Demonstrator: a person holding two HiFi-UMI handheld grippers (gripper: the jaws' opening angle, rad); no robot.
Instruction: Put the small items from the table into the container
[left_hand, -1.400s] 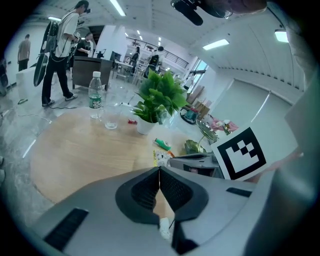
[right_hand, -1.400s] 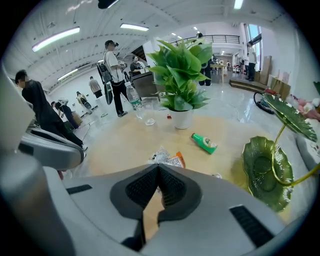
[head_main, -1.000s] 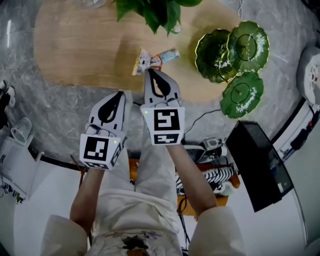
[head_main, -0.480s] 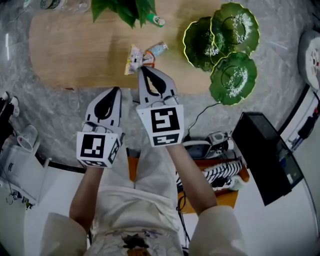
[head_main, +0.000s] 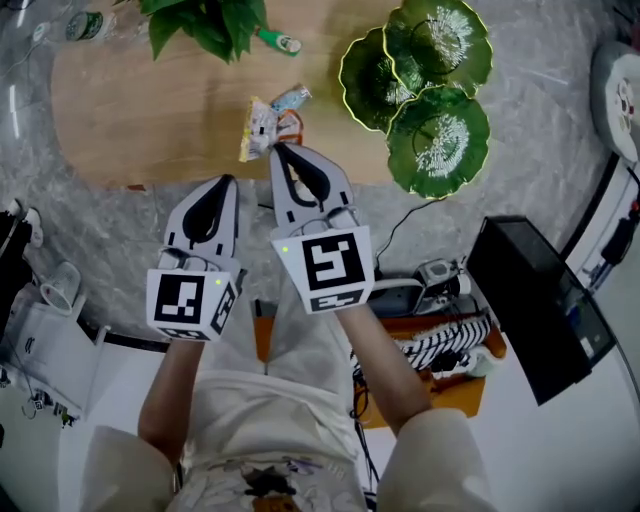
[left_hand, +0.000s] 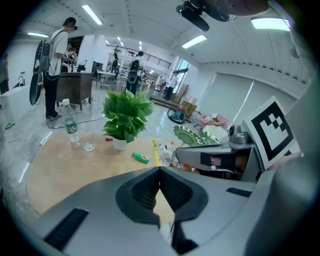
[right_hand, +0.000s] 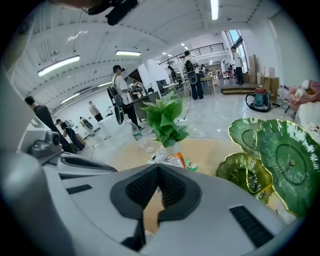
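A few snack packets (head_main: 262, 122) lie in a loose pile on the wooden tabletop (head_main: 150, 110); they also show as packets (left_hand: 165, 151) and packets (right_hand: 172, 160). A small green tube (head_main: 275, 41) rests beside the plant. Three green leaf-shaped dishes (head_main: 438, 140) stand at the table's right end. My right gripper (head_main: 280, 147) is shut and empty, its tip just short of the packets. My left gripper (head_main: 225, 180) is shut and empty too, to the left and nearer the table's front edge. Both sets of jaws meet at the tips, left gripper (left_hand: 160, 168) and right gripper (right_hand: 159, 166).
A potted plant (head_main: 200, 20) stands at the back of the table, with a water bottle (left_hand: 70, 125) and a small glass (left_hand: 88, 146) to its left. A black box (head_main: 540, 310) and a crate of gear (head_main: 440, 345) sit on the floor at right. People stand far off.
Both grippers have risen a little and moved forward over the table's front edge, still shut. The right tip is now closer to the packets. The head view has shifted, so the table's items sit further left.
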